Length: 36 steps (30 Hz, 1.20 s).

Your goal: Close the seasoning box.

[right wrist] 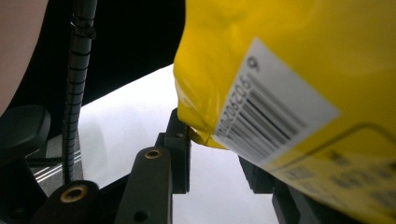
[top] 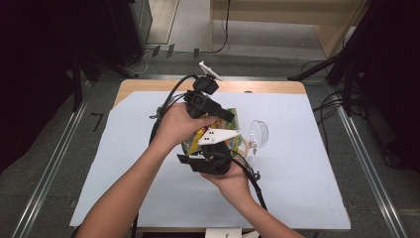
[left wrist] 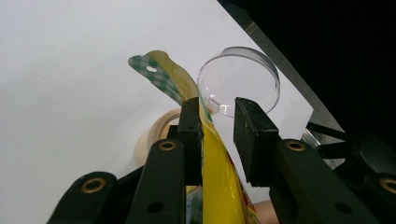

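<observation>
A yellow snack bag point(top: 197, 139) with a green-checked top is held up over the white sheet point(top: 297, 188) between both grippers. My left gripper point(top: 227, 116) comes in from the left. In the left gripper view the bag point(left wrist: 215, 172) lies against the left pad point(left wrist: 190, 135), and its fuller lower part reaches the right pad, so my left gripper point(left wrist: 217, 116) is shut on it. My right gripper point(top: 215, 147) reaches up from below. In the right gripper view the bag's point(right wrist: 280, 56) lower corner, with a barcode label point(right wrist: 271, 116), sits between the jaws of my right gripper point(right wrist: 217, 140) and hides the right jaw.
A clear round plastic dish point(top: 258, 133) stands on edge just right of the bag, also visible as the dish point(left wrist: 243, 74) beyond the left jaws. A tape roll point(top: 243, 145) lies beside it, seen as the roll point(left wrist: 152, 135). Cables trail from both grippers. The table's wooden far edge point(top: 277, 87) is close behind.
</observation>
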Available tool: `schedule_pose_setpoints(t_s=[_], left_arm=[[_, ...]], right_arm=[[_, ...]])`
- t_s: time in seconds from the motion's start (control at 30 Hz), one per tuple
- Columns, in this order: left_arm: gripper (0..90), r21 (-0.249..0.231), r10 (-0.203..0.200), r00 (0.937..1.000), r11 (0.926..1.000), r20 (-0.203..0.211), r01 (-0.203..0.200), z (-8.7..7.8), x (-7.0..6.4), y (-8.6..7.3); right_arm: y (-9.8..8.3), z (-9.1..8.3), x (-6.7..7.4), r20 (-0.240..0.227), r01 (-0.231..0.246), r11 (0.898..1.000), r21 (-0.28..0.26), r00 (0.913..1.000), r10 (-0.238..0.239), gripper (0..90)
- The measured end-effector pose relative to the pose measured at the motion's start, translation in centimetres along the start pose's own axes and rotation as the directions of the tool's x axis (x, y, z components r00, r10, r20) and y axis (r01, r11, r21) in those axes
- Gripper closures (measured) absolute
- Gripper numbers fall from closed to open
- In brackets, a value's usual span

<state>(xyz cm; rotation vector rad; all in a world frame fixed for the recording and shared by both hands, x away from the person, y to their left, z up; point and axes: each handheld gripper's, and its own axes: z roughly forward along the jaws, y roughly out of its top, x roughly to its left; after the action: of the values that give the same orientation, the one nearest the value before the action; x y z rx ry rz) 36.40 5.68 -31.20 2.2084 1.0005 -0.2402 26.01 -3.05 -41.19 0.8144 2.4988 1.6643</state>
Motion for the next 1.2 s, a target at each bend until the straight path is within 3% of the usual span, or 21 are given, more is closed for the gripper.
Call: schedule_pose_setpoints(t_s=[0.3,0.77,1.2], left_arm=[[73.0,-0.01,0.013,0.9999,0.9999,0.0,-0.013,-0.3,-0.4,-0.2],[72.8,0.009,-0.023,0.9996,0.9997,0.017,0.023,0.0,0.4,-0.3],[74.2,0.0,-0.013,0.9997,0.9999,0.019,0.013,-0.4,0.5,-2.0]], right_arm=[[0.0,0.0,0.1,0.007,0.018,1.0,-0.004,0.9998,-0.018,67.3],[-0.1,0.2,0.2,-0.019,-0.013,1.0,0.002,0.9997,0.013,68.6],[-0.9,0.8,0.7,-0.01,0.031,0.999,0.021,0.9995,-0.031,66.5]])
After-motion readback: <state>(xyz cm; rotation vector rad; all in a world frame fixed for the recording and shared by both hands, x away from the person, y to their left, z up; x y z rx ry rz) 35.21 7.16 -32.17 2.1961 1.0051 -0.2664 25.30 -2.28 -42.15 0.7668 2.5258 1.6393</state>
